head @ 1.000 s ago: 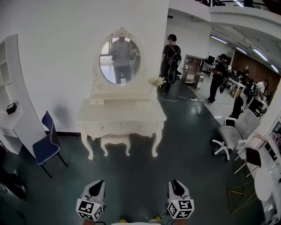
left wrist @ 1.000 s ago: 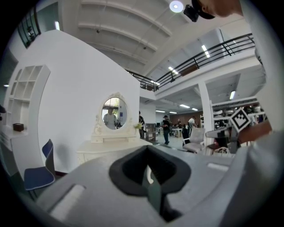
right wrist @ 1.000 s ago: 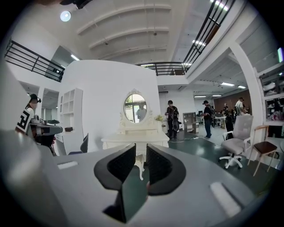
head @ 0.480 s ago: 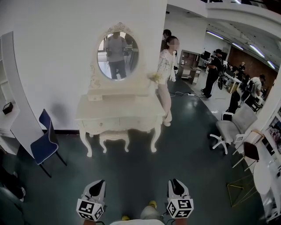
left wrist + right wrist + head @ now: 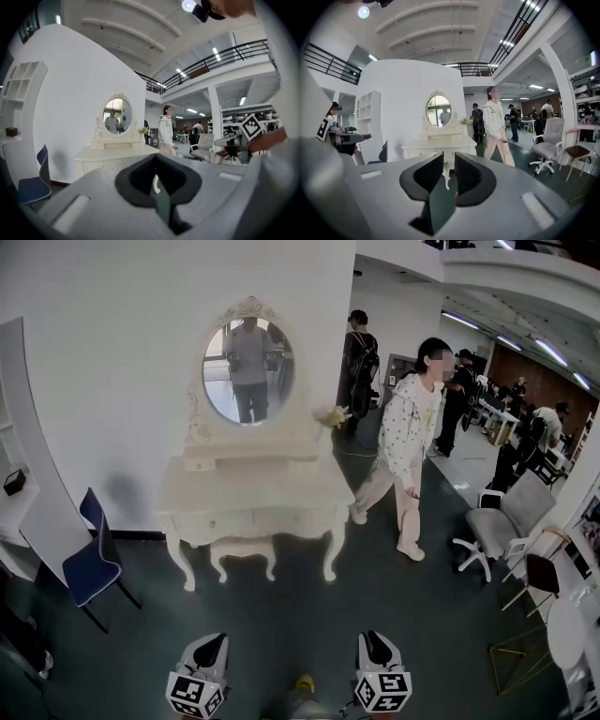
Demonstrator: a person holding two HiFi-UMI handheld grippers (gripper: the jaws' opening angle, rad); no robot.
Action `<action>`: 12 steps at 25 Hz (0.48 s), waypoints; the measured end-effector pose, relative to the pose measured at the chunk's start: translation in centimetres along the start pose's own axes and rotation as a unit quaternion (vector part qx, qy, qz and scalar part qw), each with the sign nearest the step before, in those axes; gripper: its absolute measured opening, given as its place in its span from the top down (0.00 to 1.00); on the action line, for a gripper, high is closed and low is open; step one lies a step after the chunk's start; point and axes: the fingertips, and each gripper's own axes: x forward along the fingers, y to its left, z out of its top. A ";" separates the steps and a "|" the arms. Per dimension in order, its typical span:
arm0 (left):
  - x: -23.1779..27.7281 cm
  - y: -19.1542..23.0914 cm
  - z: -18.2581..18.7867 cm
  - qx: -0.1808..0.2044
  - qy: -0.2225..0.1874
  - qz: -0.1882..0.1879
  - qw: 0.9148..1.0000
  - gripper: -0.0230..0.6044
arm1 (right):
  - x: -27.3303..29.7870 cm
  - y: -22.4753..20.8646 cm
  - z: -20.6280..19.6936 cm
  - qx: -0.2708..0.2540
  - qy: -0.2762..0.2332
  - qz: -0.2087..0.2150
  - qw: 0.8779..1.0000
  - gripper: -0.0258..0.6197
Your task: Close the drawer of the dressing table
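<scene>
Drawer point(image 5: 253, 519): straight ahead, well apart from both; left gripper point(image 5: 208, 645) jaws together, right gripper point(image 5: 372, 643) jaws slightly parted, both empty.

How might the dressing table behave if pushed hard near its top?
The dressing table stands on thin curved legs, so it may rock or skid on the smooth floor. Its oval mirror sits high, so it is probably somewhat top-heavy. It looks rigid, likely not light.
</scene>
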 end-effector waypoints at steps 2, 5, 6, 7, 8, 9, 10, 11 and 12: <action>1.7 0.8 0.0 -0.005 0.004 0.003 1.000 0.97 | 1.9 -0.6 0.4 0.002 0.001 0.003 1.000 0.87; 4.7 1.8 0.4 -0.014 0.001 0.009 1.000 0.97 | 4.8 -2.1 1.1 0.000 0.003 0.005 1.000 0.87; 5.8 1.9 0.5 -0.013 0.000 0.009 1.000 0.97 | 5.8 -2.7 1.3 0.002 0.003 0.007 1.000 0.87; 7.1 2.1 0.7 -0.011 0.000 0.008 1.000 0.97 | 6.8 -3.3 1.5 0.003 0.003 0.008 1.000 0.87; 8.4 2.3 0.8 -0.010 0.000 0.007 1.000 0.97 | 7.9 -3.9 1.8 0.002 0.003 0.010 1.000 0.87; 9.8 2.5 1.0 -0.009 -0.001 0.007 1.000 0.97 | 9.2 -4.5 2.1 -0.001 0.002 0.012 1.000 0.87; 11.2 2.6 1.1 -0.009 -0.002 0.006 1.000 0.97 | 10.3 -5.1 2.4 -0.004 0.000 0.015 1.000 0.87; 12.6 2.6 1.1 -0.007 -0.002 0.006 1.000 0.97 | 11.5 -5.8 2.7 -0.006 -0.002 0.018 1.000 0.87; 14.0 2.7 1.2 -0.005 -0.001 0.005 1.000 0.97 | 12.6 -6.4 3.1 -0.006 -0.005 0.021 1.000 0.87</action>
